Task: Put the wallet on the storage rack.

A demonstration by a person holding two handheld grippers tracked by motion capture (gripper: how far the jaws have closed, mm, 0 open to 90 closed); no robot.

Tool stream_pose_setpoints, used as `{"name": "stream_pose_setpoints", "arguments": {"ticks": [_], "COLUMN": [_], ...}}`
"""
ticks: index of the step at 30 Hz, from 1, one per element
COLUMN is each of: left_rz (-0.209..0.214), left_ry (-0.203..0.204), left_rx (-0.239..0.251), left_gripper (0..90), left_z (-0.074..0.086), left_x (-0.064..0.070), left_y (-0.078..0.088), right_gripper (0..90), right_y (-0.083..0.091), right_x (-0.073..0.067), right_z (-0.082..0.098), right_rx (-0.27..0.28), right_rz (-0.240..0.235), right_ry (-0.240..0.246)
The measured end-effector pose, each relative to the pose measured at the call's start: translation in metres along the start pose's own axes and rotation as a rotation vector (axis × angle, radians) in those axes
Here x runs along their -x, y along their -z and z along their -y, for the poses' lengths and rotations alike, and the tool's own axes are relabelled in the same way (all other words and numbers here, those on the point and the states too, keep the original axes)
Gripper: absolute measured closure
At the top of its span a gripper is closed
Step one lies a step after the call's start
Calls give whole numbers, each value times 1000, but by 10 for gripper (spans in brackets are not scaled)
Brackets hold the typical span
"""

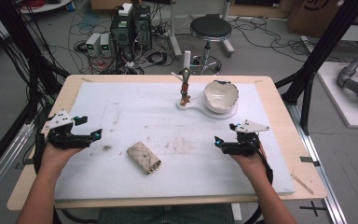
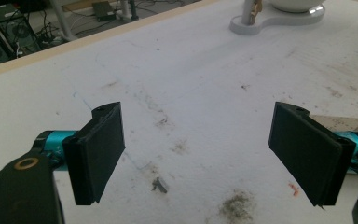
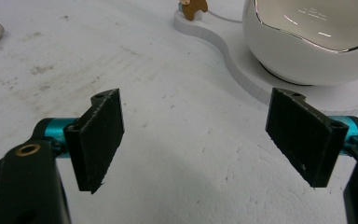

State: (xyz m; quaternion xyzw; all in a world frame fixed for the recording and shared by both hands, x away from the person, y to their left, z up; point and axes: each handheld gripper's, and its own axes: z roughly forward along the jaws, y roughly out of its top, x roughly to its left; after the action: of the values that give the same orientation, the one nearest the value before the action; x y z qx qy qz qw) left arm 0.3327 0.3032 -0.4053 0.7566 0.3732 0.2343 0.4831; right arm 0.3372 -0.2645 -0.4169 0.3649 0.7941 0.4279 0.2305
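Lying between gaping tongs, a quilted beige pouch.

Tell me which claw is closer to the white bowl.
The right claw: it sits on the bowl's side of the table, with the bowl just ahead of its open jaws. The left claw is across the table.

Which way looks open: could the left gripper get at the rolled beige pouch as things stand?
Probably yes. The left gripper is open, and bare white mat lies between it and the rolled beige pouch.
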Motion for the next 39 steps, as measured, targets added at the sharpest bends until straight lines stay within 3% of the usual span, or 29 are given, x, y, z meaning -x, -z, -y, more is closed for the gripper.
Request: {"name": "stream_pose_setpoints", "arguments": {"ticks": [4,8,26,39], "left_rz": [-10,-8,15,8], "left_ry": [3,8,7,13], "left_rx": [-9,1,6,10], "left_gripper": [182,182,182,182], "left_z": [3,4,5,6], "left_x": [-4,-5,-3,-4], "left_y": [2,4,3,5], "right_gripper": [195,195,194,195], "right_y": [-1,-7,-41,-65], "right_x": [-7,-18,-90,-129], "right_z": [-5,-12,-48,-61], "right_rx": [11,20,18,-8], "right_rz": [-18,-54,-217,-304], "right_ry": [-13,7,95,139]}}
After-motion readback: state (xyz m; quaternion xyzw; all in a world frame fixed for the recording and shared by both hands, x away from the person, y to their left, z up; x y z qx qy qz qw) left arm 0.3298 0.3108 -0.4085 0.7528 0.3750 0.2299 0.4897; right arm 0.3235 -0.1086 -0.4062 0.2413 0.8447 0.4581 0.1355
